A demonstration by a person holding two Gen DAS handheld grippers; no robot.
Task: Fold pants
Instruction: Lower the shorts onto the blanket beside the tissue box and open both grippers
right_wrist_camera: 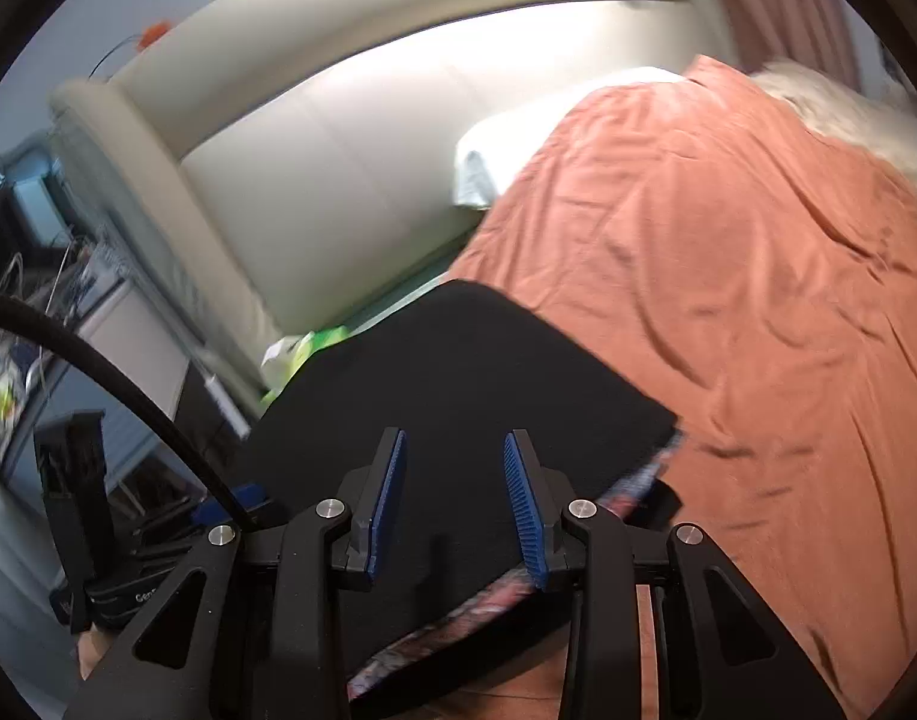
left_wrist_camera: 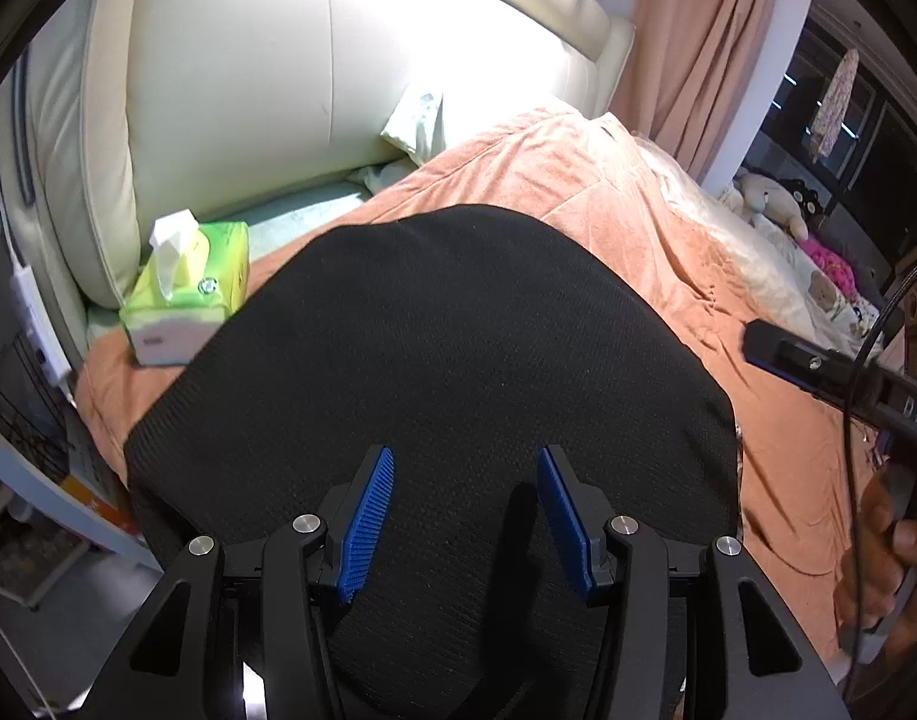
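The black pants [left_wrist_camera: 446, 348] lie folded into a flat rectangle on the orange bedspread [left_wrist_camera: 608, 180]. My left gripper [left_wrist_camera: 464, 468] is open and empty, hovering just above the near part of the pants. The pants also show in the right wrist view [right_wrist_camera: 458, 360], with a patterned layer along their near right edge [right_wrist_camera: 632, 492]. My right gripper [right_wrist_camera: 455, 450] is open and empty over the pants' near edge. The right gripper's body shows at the right of the left wrist view [left_wrist_camera: 830, 372], held by a hand.
A green tissue box [left_wrist_camera: 188, 288] stands on the bed left of the pants, by the cream padded headboard [left_wrist_camera: 338, 60]. A pillow [left_wrist_camera: 416, 120] lies behind. Stuffed toys [left_wrist_camera: 776, 198] sit at the far right. The bed's left edge drops to a shelf and cables [right_wrist_camera: 68, 276].
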